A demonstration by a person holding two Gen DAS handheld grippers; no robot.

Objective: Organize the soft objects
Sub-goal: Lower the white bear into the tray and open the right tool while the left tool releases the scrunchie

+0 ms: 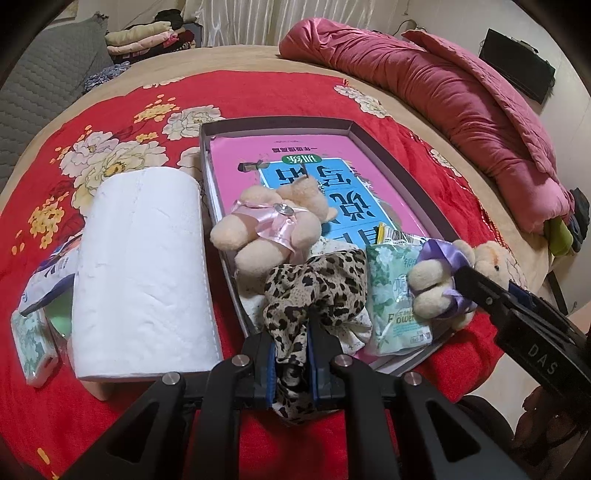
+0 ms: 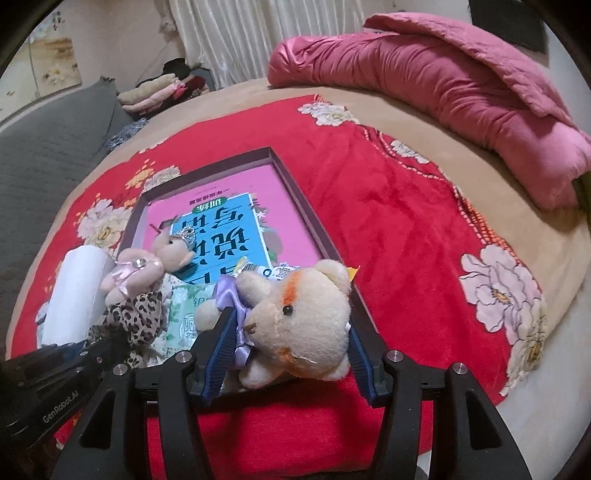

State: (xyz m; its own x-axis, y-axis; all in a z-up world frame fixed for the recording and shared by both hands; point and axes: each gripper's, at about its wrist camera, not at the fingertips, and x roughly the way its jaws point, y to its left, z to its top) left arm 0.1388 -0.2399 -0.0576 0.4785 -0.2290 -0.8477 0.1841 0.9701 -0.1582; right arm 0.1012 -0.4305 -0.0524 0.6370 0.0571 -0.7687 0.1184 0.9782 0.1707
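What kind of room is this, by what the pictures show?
Most likely a bedroom at home. The work goes on atop a bed with a red flowered blanket, a rolled pink quilt lies at its far side, and folded clothes are stacked beyond.

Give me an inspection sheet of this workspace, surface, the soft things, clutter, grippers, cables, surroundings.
Surface: red floral blanket over a bed.
Job's things: leopard-print fabric scrunchie; cream plush bear with purple ribbon; cream plush bear with pink ribbon, lying in the shallow grey cardboard tray.
Clutter: white paper roll; green tissue packet; pink and blue book in the tray.
Grippers: left hand-held gripper shut on the scrunchie; right hand-held gripper around the purple-ribbon bear, contact unclear.
Cables: a thin one on the far wall.
Surroundings: rolled pink quilt; folded clothes pile; white curtain.
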